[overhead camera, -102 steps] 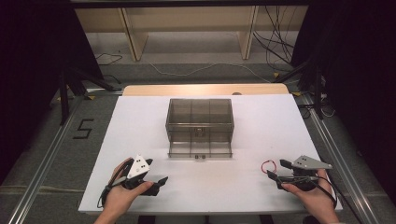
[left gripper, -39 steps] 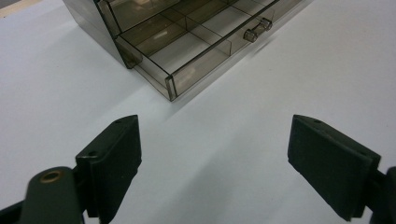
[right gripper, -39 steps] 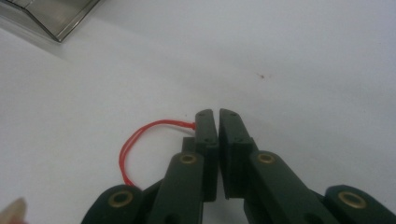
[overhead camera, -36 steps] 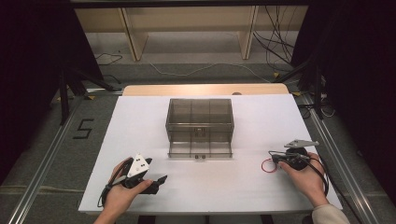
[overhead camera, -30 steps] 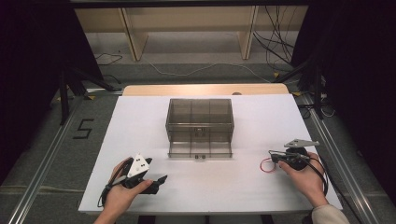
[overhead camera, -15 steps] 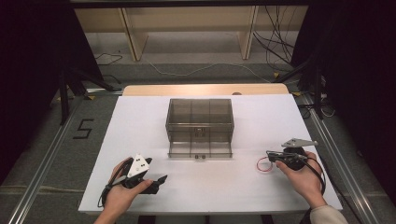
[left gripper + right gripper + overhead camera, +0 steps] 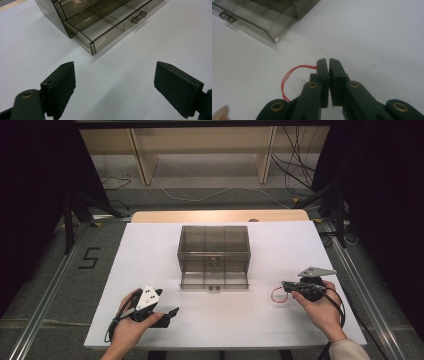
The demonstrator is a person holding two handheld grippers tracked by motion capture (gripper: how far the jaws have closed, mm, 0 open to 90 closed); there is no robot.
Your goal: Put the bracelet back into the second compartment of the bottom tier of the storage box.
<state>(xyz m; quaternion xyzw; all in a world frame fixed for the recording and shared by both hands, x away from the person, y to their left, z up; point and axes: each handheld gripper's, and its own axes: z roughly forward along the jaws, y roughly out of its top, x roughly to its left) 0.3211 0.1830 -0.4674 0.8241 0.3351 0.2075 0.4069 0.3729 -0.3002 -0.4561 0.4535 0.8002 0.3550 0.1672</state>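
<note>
A smoked clear drawer box (image 7: 214, 251) stands mid-table with its lower drawer (image 7: 214, 280) pulled out; the compartments I can see look empty. A thin red loop (image 7: 276, 296) lies to the right of the drawer, and my right gripper (image 7: 286, 285) is shut on one end of it. In the right gripper view the jaws (image 7: 328, 63) are pressed together, the red loop (image 7: 287, 80) curls out to their left, and the drawer's corner (image 7: 274, 30) is beyond. My left gripper (image 7: 170, 314) rests at the front left, open and empty (image 7: 117, 85), facing the drawer (image 7: 105, 27).
The white table top (image 7: 150, 250) ends in a wooden strip (image 7: 220, 216) at the far side. Metal rails (image 7: 350, 270) run along both sides. Cables (image 7: 300, 170) lie on the floor beyond the table.
My right gripper has moved up from the front edge and leftward toward the drawer, and the red loop has shifted left with it. The left gripper has stayed still.
</note>
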